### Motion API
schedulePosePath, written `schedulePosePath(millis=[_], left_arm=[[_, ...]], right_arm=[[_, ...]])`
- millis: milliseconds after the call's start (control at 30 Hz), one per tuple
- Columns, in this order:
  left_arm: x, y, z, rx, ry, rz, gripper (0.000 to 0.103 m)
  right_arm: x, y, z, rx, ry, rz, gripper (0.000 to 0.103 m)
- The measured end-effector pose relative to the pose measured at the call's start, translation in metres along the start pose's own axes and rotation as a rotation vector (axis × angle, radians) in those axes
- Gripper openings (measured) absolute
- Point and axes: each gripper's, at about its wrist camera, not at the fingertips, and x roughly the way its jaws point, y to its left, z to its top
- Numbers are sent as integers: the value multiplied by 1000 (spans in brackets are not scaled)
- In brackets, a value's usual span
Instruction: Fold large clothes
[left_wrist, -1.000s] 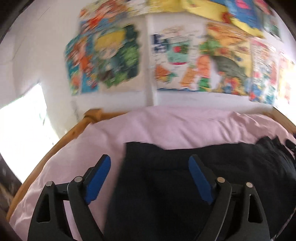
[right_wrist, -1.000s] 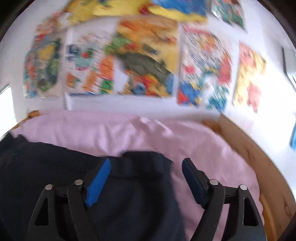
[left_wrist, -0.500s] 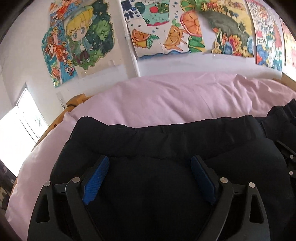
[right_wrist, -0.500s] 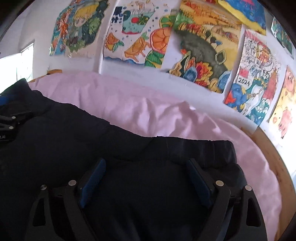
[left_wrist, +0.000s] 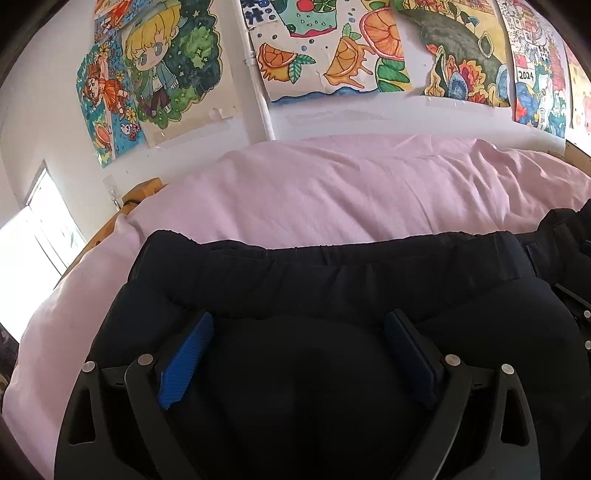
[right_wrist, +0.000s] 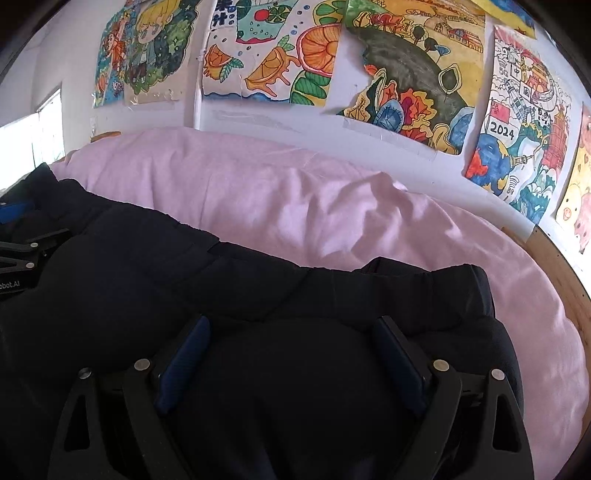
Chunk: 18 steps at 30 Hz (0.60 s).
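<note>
Covering bed, pink sheet (left_wrist: 332, 192), drawings (right_wrist: 406, 74) on wall (left_wrist: 44, 110)

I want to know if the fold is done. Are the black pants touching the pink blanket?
Touching. The right wrist view shows the black pants lying flat on the pink blanket, their edge pressed into it with no gap. The left wrist view shows the same.

Both wrist cams close over the dark garment (left_wrist: 332, 280), angled down toward the far wall. Left view covers its left end, right view its right end (right_wrist: 424, 295). Shared: pink bedding (left_wrist: 351, 192), orange-slice poster (right_wrist: 266, 55).
</note>
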Motion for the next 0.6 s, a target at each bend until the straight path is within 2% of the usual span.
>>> schedulePosePath(millis=[200,433,600], left_arm=[[1,1,-1,-2,0,-5,93],[-4,5,-5,-27,-13,-39,93],[-22,19,-1,-53,-6,-144,93]], right_arm=[[2,-1,-1,7,4,8,90],[-7,4,-6,4,-35,-19,92],[-9,-2,1,15,0,17,94]])
